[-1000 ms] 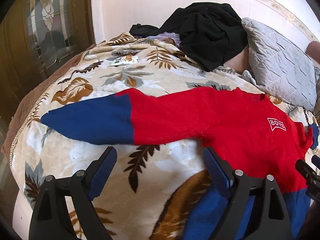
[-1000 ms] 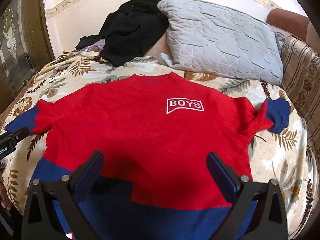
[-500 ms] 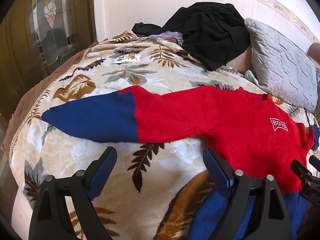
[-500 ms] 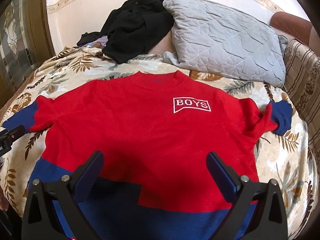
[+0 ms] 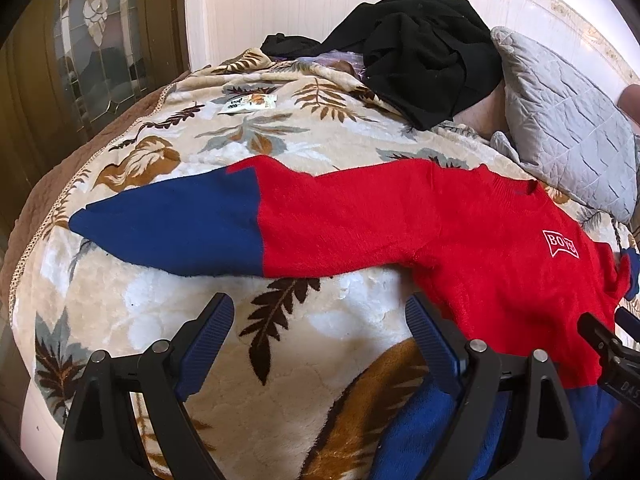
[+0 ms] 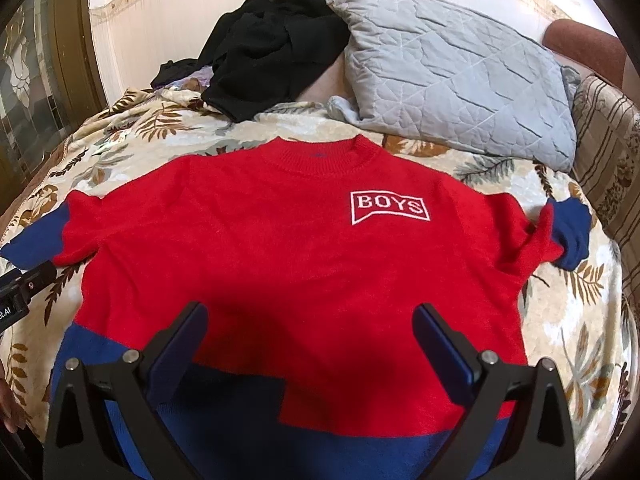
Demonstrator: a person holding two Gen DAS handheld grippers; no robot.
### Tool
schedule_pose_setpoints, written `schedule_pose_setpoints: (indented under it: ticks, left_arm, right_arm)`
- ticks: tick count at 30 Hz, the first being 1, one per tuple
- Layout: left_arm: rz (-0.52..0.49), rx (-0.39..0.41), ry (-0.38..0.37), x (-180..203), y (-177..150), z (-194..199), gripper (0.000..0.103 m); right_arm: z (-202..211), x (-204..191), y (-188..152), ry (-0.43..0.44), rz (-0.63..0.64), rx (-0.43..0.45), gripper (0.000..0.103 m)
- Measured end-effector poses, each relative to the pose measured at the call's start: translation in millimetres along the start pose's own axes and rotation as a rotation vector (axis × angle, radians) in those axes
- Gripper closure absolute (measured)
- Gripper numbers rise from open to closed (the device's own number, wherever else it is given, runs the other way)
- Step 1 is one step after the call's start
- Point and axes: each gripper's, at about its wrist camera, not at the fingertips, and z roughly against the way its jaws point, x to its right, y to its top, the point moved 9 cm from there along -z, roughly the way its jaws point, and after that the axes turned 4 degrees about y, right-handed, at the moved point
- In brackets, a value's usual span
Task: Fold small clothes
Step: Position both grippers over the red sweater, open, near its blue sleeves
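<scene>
A red and blue sweater (image 6: 304, 248) with a white "BOYS" badge (image 6: 390, 208) lies flat, front up, on the bed. Its left sleeve (image 5: 224, 224) stretches out to the left, its end blue. Its right sleeve (image 6: 568, 236) is bunched near the bed's right side. My left gripper (image 5: 320, 320) is open and empty, above the blanket just below the left sleeve. My right gripper (image 6: 310, 320) is open and empty, over the sweater's lower body near the blue hem (image 6: 360, 452).
A leaf-patterned blanket (image 5: 168, 320) covers the bed. A grey quilted pillow (image 6: 452, 88) and a pile of black clothes (image 6: 276, 40) lie at the head. A small packet (image 5: 248, 104) lies on the blanket at far left. A glass door (image 5: 92, 40) stands left.
Both grippers have drawn slightly back and up, so the sweater sits a little farther away in both views. The sweater has not moved. Both stay open.
</scene>
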Motion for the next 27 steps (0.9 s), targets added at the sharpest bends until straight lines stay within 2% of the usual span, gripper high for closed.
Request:
schedule_pose_setpoints:
  ticks: [12, 27]
  left_arm:
    - [0.009, -0.004, 0.005, -3.8, -0.2, -4.7, 0.023]
    - [0.069, -0.008, 0.060, -46.8, 3.1, -10.8, 0.023]
  right_arm:
    - [-7.5, -2.8, 0.4, 0.002, 0.002, -0.009, 0.000]
    - [-16.6, -32.1, 3.6, 0.030, 0.048, -0.019, 0.000]
